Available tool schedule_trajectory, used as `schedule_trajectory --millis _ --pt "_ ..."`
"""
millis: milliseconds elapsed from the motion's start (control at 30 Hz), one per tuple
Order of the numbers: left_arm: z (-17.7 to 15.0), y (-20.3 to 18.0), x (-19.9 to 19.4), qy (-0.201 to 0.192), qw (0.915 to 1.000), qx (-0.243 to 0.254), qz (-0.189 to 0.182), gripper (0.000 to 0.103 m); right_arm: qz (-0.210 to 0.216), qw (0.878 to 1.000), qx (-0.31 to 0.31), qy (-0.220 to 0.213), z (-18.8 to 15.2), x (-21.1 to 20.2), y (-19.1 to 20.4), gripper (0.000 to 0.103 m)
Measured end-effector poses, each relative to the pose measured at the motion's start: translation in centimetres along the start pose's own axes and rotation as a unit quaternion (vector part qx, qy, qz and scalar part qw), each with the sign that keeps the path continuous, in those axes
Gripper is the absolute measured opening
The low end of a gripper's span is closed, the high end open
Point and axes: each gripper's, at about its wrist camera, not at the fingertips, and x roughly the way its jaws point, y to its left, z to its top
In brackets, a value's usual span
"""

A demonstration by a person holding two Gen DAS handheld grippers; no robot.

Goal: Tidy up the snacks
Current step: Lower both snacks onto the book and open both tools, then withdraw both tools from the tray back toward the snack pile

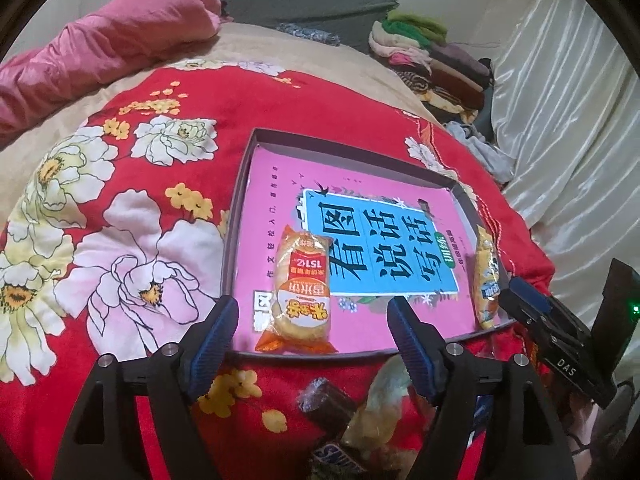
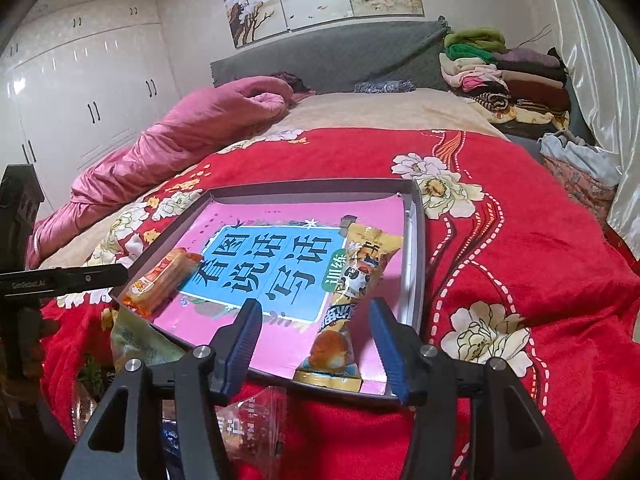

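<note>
A shallow grey-rimmed tray (image 1: 237, 216) (image 2: 416, 264) lies on a red flowered blanket with a pink-and-blue book cover flat inside it. An orange rice-cracker packet (image 1: 300, 280) (image 2: 160, 280) rests at the tray's near left. My left gripper (image 1: 312, 308) stands open around its near end, and the pads do not touch it. A long yellow snack packet (image 2: 352, 280) (image 1: 486, 280) lies along the tray's right side. My right gripper (image 2: 315, 306) is open over its near end with gaps on both sides. Loose snacks lie in front of the tray: a brown candy (image 1: 324, 400), a Snickers bar (image 1: 340, 456) and a clear packet (image 2: 252, 420).
A pink quilt (image 2: 180, 140) is bunched at the far left of the bed. Folded clothes (image 2: 508, 76) are stacked at the far right by the grey headboard (image 2: 328, 56). A shiny white curtain (image 1: 568, 120) hangs on the right. White wardrobes (image 2: 88, 92) stand at the left.
</note>
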Motion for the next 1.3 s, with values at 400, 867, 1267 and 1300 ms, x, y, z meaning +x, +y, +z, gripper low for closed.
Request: schedule_trajectory --millis 400,867,1267,1300 --pt "-0.6 -0.5 -1.1 -0.002 0.9998 0.02 0.005 0.078 -0.001 1.0 -0.015 -0.005 -0.3 -0.8 1.0 0.061" --pt "-1.4 -0.4 -2.1 -0.004 0.9996 0.028 0.007 0.083 0.005 0.999 -0.029 -0.015 -0.7 -1.8 2.0 0.068" --pt "-2.0 -0.1 -3.0 -0.003 0.9995 0.032 0.008 0.083 0.009 0.999 -0.03 -0.023 -0.8 -2.7 2.4 0.07" --pt "-2.0 -0.1 -3.1 -0.003 0.9994 0.032 0.009 0.083 0.01 0.999 -0.03 -0.025 -0.8 -2.8 2.4 0.071"
